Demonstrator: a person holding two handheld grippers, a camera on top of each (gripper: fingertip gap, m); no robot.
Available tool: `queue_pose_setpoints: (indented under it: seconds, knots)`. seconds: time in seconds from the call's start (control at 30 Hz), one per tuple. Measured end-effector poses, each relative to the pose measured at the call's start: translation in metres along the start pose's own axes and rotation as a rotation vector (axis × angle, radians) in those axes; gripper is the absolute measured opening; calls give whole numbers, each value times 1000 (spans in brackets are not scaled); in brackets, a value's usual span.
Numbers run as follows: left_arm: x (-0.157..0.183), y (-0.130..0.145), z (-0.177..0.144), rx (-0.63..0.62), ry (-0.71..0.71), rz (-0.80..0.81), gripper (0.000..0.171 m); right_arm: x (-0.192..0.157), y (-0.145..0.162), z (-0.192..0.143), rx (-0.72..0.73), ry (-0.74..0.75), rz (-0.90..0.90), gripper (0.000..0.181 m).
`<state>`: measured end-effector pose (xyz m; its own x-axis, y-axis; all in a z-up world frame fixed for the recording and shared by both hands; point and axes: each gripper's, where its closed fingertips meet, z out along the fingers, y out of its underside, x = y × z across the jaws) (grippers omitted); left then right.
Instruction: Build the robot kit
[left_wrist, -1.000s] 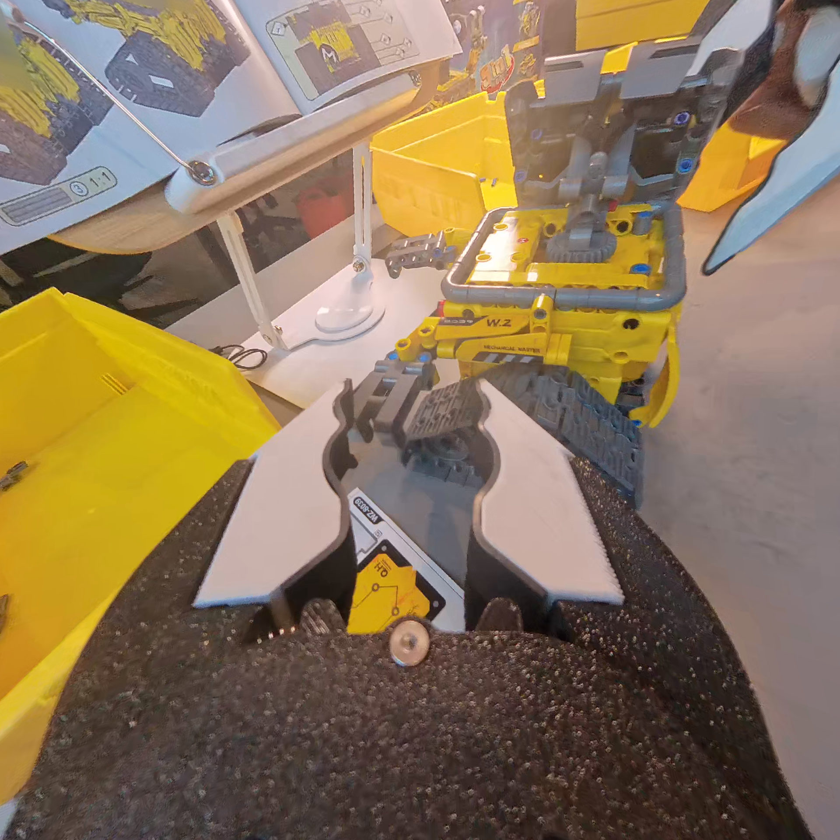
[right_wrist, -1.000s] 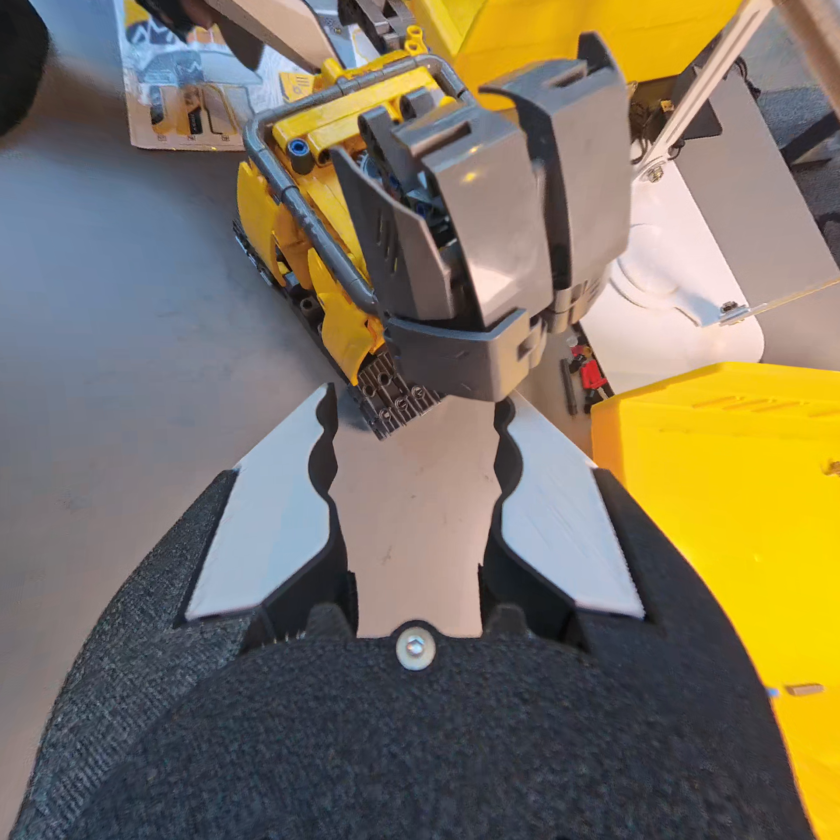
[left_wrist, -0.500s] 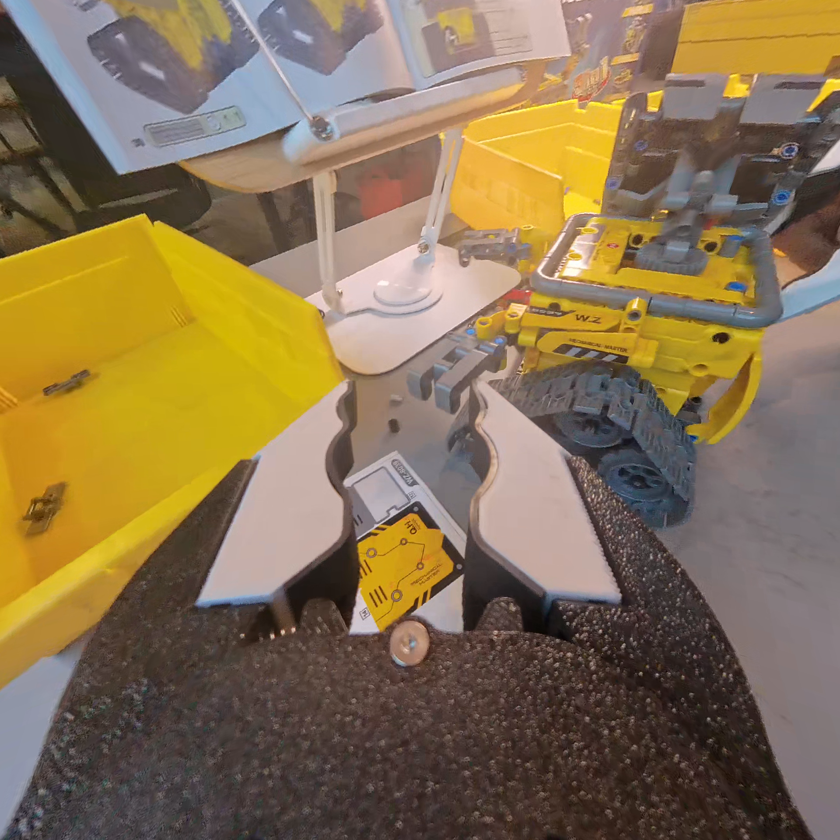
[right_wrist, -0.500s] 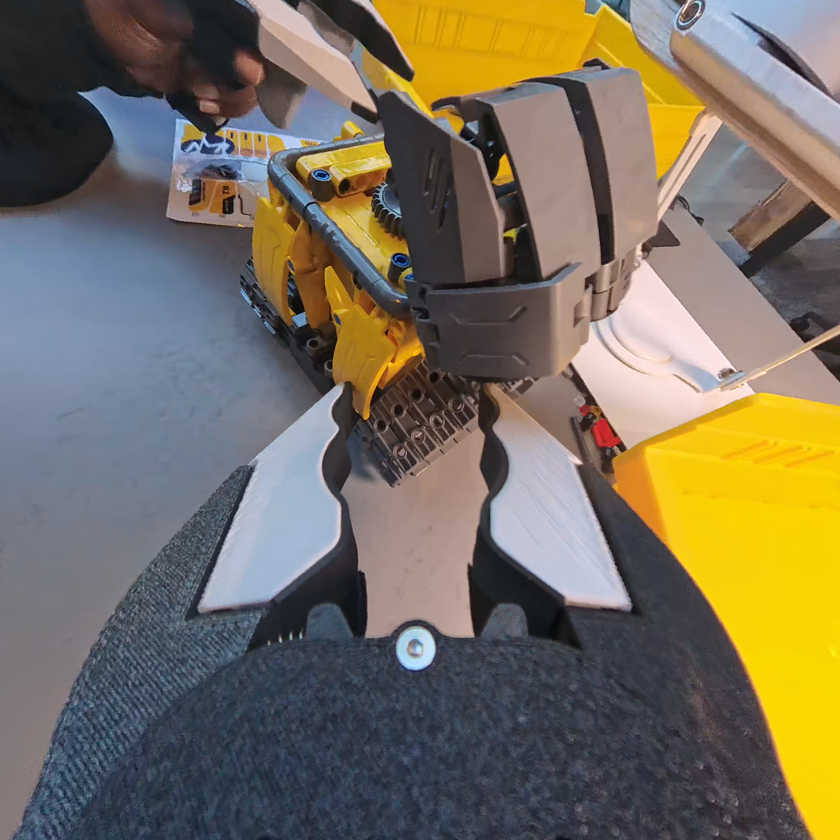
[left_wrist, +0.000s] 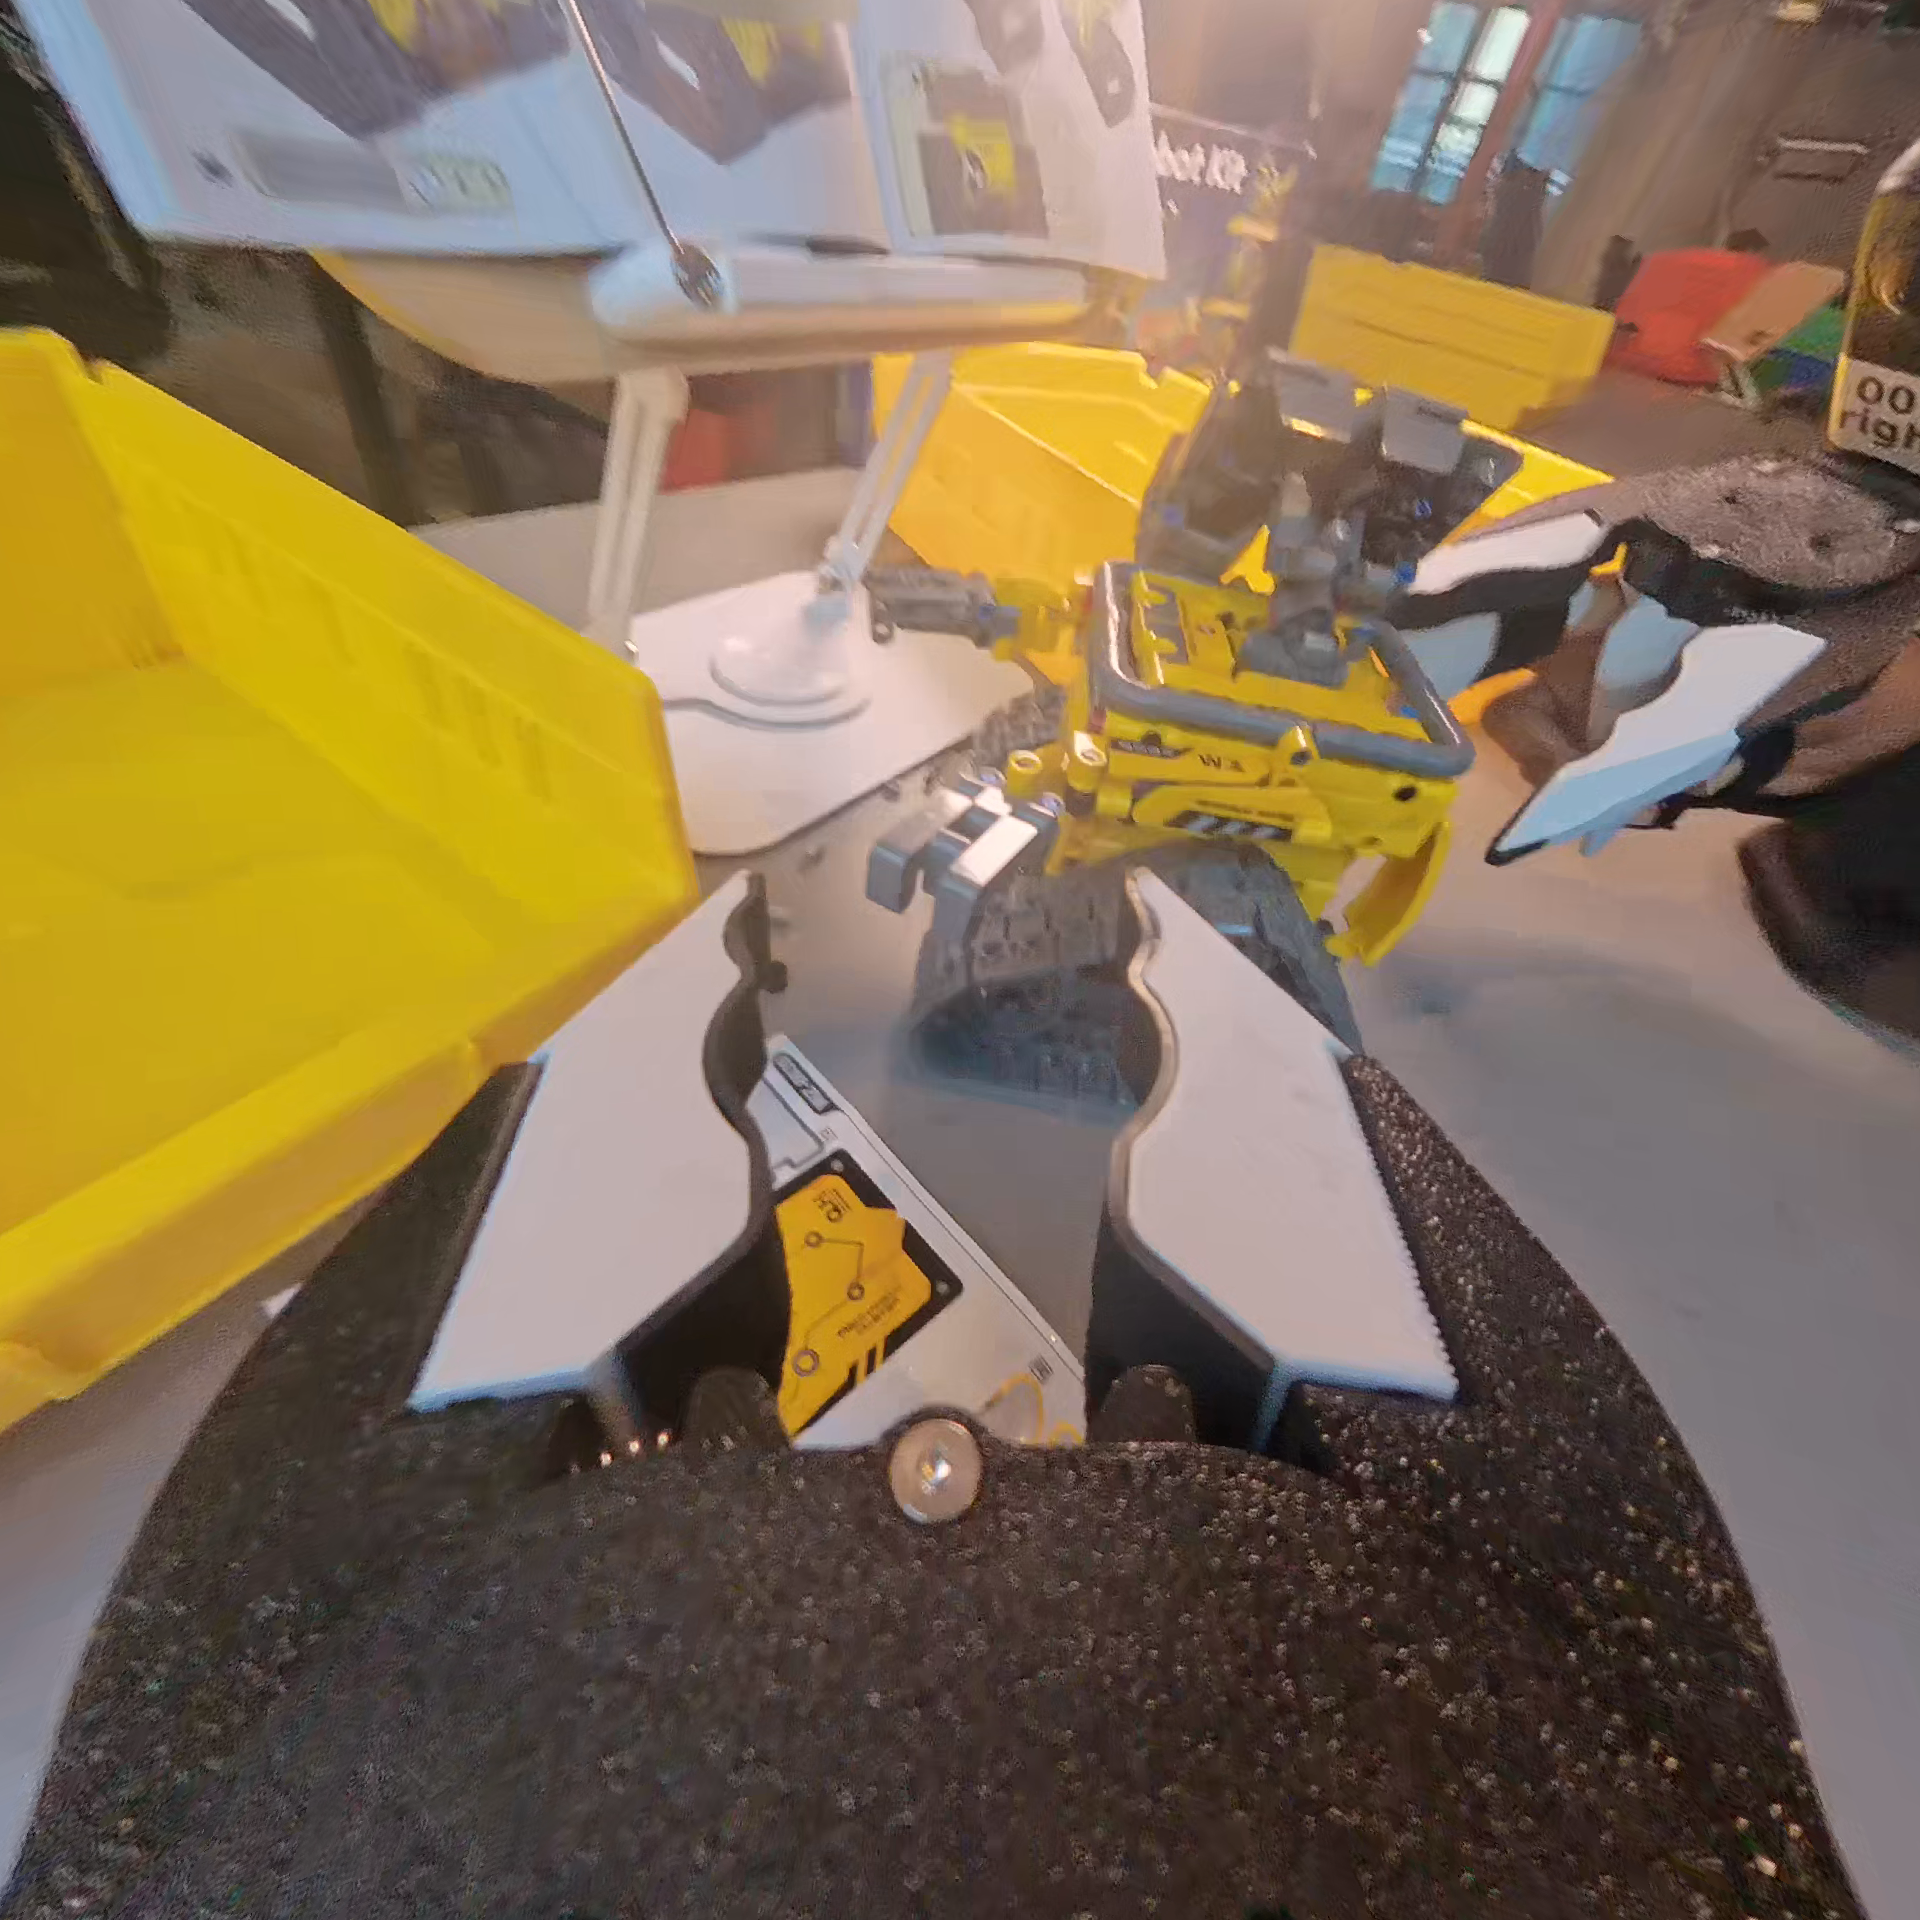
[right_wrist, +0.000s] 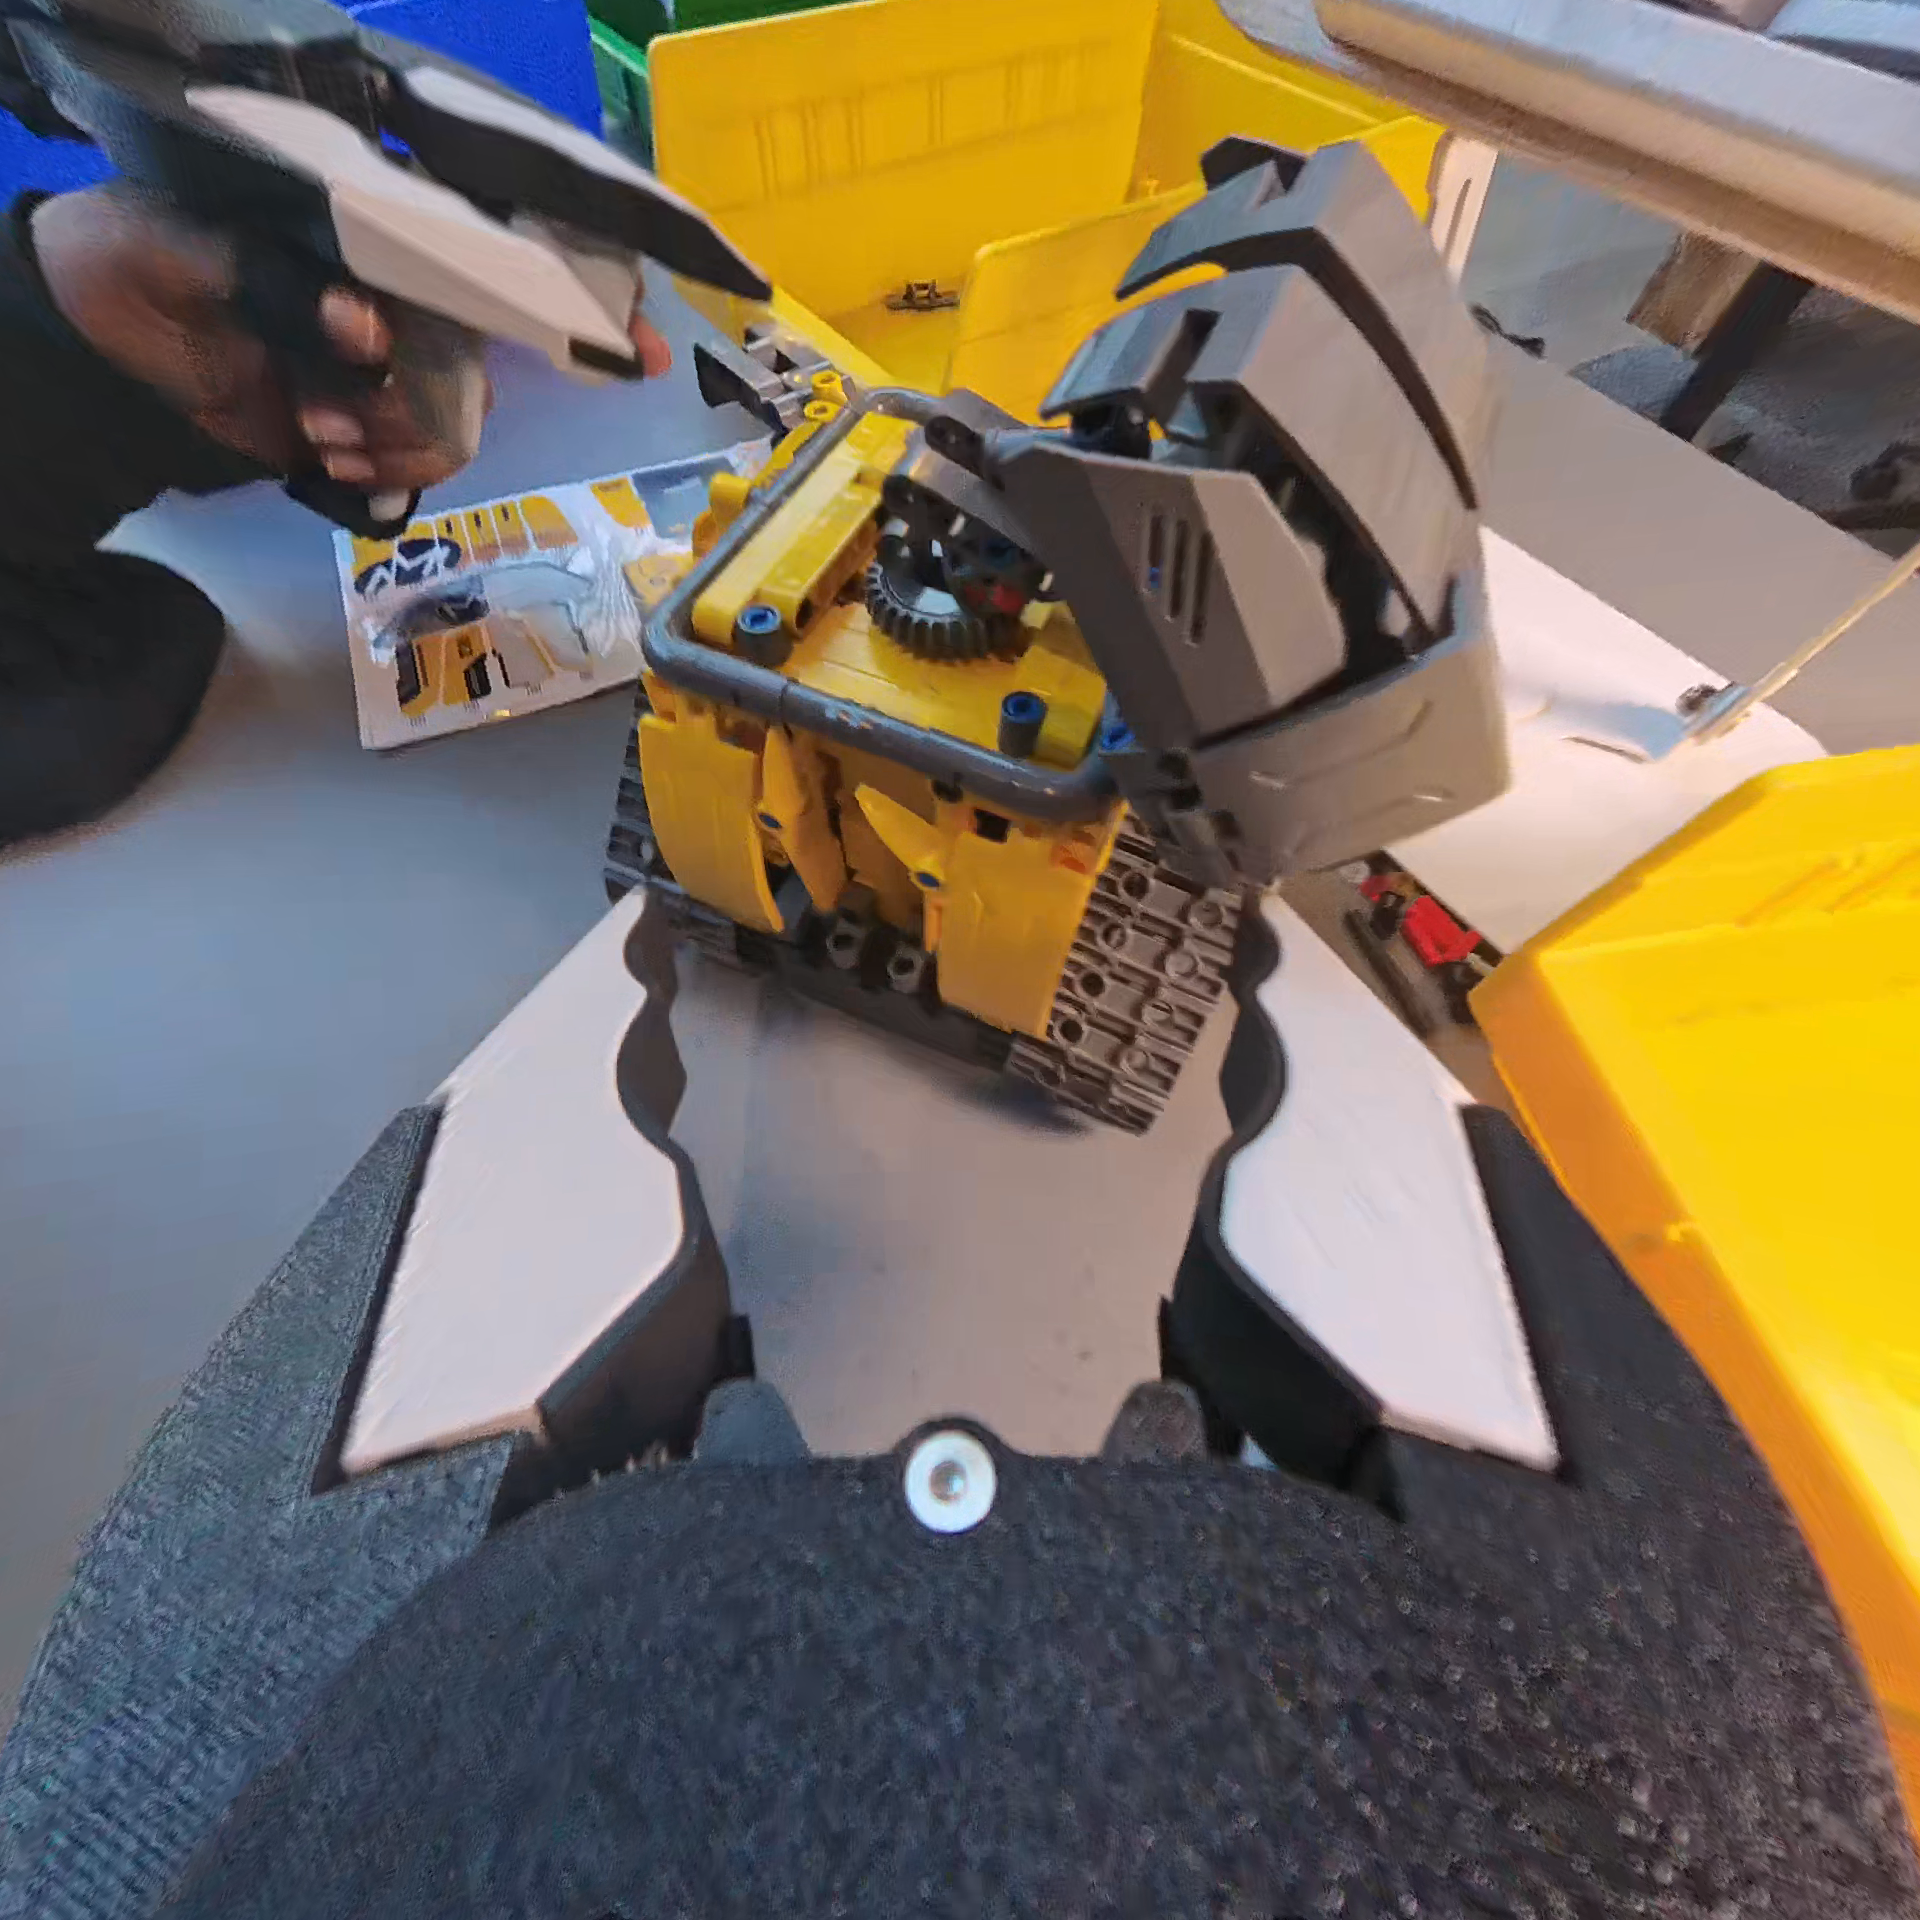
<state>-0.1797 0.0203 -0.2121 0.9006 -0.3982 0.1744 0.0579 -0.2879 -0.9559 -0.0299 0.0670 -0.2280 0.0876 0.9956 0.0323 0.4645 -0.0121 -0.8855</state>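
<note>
A yellow and grey brick-built tracked robot model (left_wrist: 1247, 769) stands on the grey table, and it also shows in the right wrist view (right_wrist: 883, 790). Its grey head (right_wrist: 1299, 582) is tilted back over a black gear. My left gripper (left_wrist: 943, 904) is open and empty, a short way in front of the model's dark track and grey hand. My right gripper (right_wrist: 948, 935) is open wide and empty, its tips just short of the model's rear and track. The right gripper (left_wrist: 1662, 707) also shows beside the model in the left wrist view. The left gripper (right_wrist: 468, 239), held by a hand, shows in the right wrist view.
A yellow bin (left_wrist: 312, 831) stands at my left. More yellow bins stand behind the model (right_wrist: 883, 135) and at the right (right_wrist: 1714, 1039). A white book stand (left_wrist: 790, 727) holds an open booklet. A sticker sheet (left_wrist: 862, 1278), a leaflet (right_wrist: 488, 623) and red pieces (right_wrist: 1429, 925) lie on the table.
Both grippers have drawn back from the model and opened wider. The left one has left the track. The right one has pulled off the track end and sees the model from higher up.
</note>
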Motion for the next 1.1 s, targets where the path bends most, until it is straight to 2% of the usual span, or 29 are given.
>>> queue_pose_setpoints:
  seconds: [0.07,0.2,0.27,0.33,0.4,0.47,0.53,0.6,0.67,0.73,0.8,0.83,0.9,0.93,1.0,1.1]
  knots:
    - [10,21,8,-109,77,-16,77,-6,-7,14,41,68,41,111]
    - [34,46,28,-220,136,69,79,-16,-7,34,59,133,54,117]
    - [42,54,37,-260,119,151,79,-11,-7,35,64,155,27,106]
    - [41,57,39,-281,78,223,72,-8,-6,33,69,115,13,106]
    - [47,58,34,-295,101,238,59,-6,-4,28,85,23,-35,105]
    - [69,64,25,-324,220,242,54,-5,1,19,108,-107,-85,105]
    - [104,71,12,-361,413,247,54,-7,10,3,110,-264,-116,104]
    - [140,79,-1,-397,594,254,62,-3,22,-12,73,-345,-91,102]
    - [172,91,-21,-467,792,249,44,8,30,-22,34,-318,-43,94]
    - [181,101,-24,-522,819,265,58,19,34,-27,-4,-265,-63,83]
    - [186,107,-34,-576,874,259,62,36,33,-30,-42,-154,-90,84]
    - [185,104,-36,-560,878,253,59,45,33,-32,-58,-92,-102,76]
    - [176,87,-33,-485,839,227,54,58,33,-35,-79,7,-130,49]
    - [167,77,-28,-434,795,215,54,62,33,-37,-90,42,-131,43]
    - [145,55,-15,-314,666,202,54,51,30,-40,-89,-24,-107,50]
    - [117,24,-4,-146,508,180,54,22,31,-44,-138,-160,-25,96]
